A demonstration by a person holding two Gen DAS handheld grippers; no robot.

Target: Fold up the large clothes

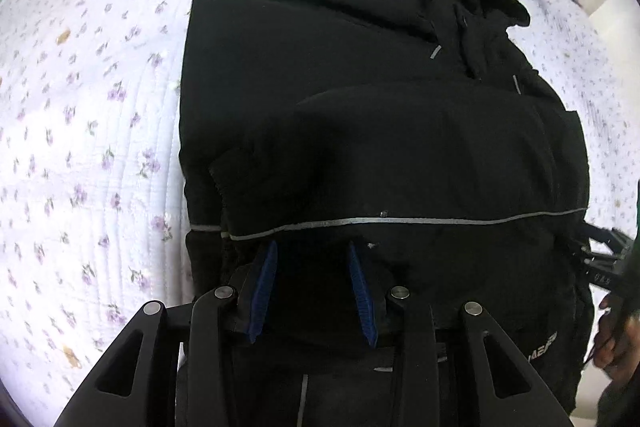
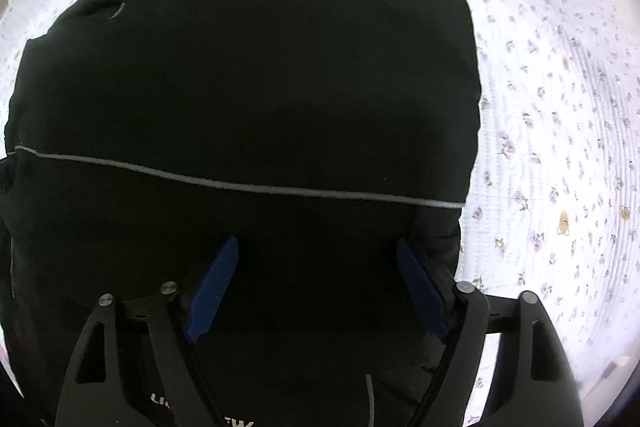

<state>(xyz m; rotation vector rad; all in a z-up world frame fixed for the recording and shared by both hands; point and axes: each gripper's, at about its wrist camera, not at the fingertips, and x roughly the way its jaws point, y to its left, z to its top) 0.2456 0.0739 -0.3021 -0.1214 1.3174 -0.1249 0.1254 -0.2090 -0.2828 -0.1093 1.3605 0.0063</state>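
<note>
- The jacket (image 1: 380,147) — black, with sleeves folded in across the body — is seen lying on the bed (image 1: 100,127), hood end away from both cameras.
- It is judged thick and padded: soft, fairly bulky and springy, so folds may be expected to puff back unless pressed.
- The shell looks smooth and may slip; a hold is best taken at the near hem, outer corners, through all layers.
- A thin grey piping line (image 2: 240,185) crosses the body and could serve as a fold line.
- Pale lettering near the hem in the left view is too small and cut off to be read.
- The left tongs (image 1: 314,283) stand partly open, over cloth — no pinch can be made out.
- The right tongs (image 2: 320,275) stand wide, nothing held.
- White letters on the right tongs' body are only partly seen, "LI" and "EW".
</note>
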